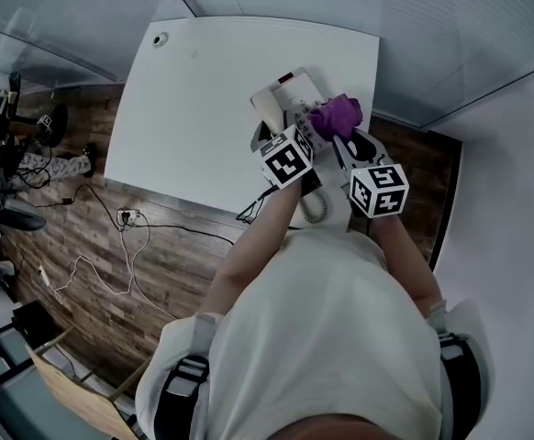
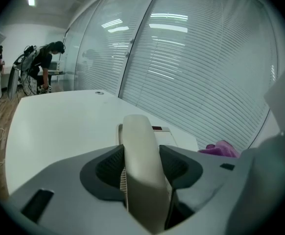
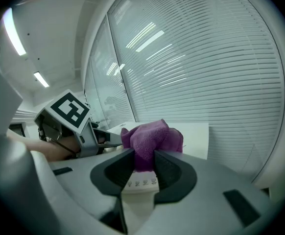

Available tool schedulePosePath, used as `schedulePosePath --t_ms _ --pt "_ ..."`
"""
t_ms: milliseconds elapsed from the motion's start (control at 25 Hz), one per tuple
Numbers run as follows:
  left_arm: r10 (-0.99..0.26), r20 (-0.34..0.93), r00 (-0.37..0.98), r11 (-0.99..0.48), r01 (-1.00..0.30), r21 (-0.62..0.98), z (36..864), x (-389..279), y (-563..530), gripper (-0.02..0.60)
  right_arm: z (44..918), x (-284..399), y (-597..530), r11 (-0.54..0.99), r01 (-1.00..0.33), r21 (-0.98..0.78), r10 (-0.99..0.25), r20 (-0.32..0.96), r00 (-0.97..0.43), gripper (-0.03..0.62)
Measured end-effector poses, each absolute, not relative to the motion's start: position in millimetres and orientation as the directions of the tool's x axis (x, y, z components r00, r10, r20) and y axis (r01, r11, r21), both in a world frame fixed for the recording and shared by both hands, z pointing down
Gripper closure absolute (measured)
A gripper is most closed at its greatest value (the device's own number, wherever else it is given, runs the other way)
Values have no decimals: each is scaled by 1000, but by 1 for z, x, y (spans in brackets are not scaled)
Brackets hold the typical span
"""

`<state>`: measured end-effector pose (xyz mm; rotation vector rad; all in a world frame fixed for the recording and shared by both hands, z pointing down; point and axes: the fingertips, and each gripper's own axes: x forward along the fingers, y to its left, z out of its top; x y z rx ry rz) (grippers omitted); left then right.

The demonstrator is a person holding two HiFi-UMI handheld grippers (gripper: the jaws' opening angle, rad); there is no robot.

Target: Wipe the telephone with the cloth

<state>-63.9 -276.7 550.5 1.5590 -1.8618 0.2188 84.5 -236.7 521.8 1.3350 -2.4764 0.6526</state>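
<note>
Found phone on table, close to its right edge and well away from the left edge. Noted cord coiled off the near edge, beneath the grippers.

Recorded left gripper clamped on handset, pads against both long flanks, jaws set wide to take its width. Could not tell whether handset was raised off the cradle or merely steadied in it. Judged the purpose either way: to stop the light phone sliding on the smooth table under wiping strokes, or to bare the cradle for cleaning.

Recorded right gripper closed on cloth, pinched at a bunched fold, with most of the cloth left proud of the jaw tips. Took this as a way to present soft cloth, not hard jaws, to the plastic. Saw a row of keys just under the right jaws, so placed the cloth over the keypad side, just beside the handset. Could not confirm contact between cloth and phone.

Judged wiping in hand, and handset flanks unreachable while clamped.
</note>
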Motion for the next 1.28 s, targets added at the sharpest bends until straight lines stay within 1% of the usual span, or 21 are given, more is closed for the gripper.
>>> schedulePosePath --t_ms 240,320,520,960,1280 --pt "-825 561 67 236 -861 451 546 -67 -267 347 517 81 -239 490 -834 -254 -727 409 -552 470" --pt "-836 536 118 210 -833 512 543 -66 -263 347 516 81 -243 491 -835 -249 -731 404 -550 470" --pt "-864 464 194 154 -776 612 531 -68 -248 347 507 79 -249 501 -833 -234 -737 389 -552 470" --pt "-902 239 359 -23 -593 805 492 -57 -226 348 475 65 -254 563 -792 -233 -723 325 -610 470" --pt "-893 54 446 -177 -460 870 465 -58 -204 348 446 41 -242 627 -746 -225 -689 289 -665 470"
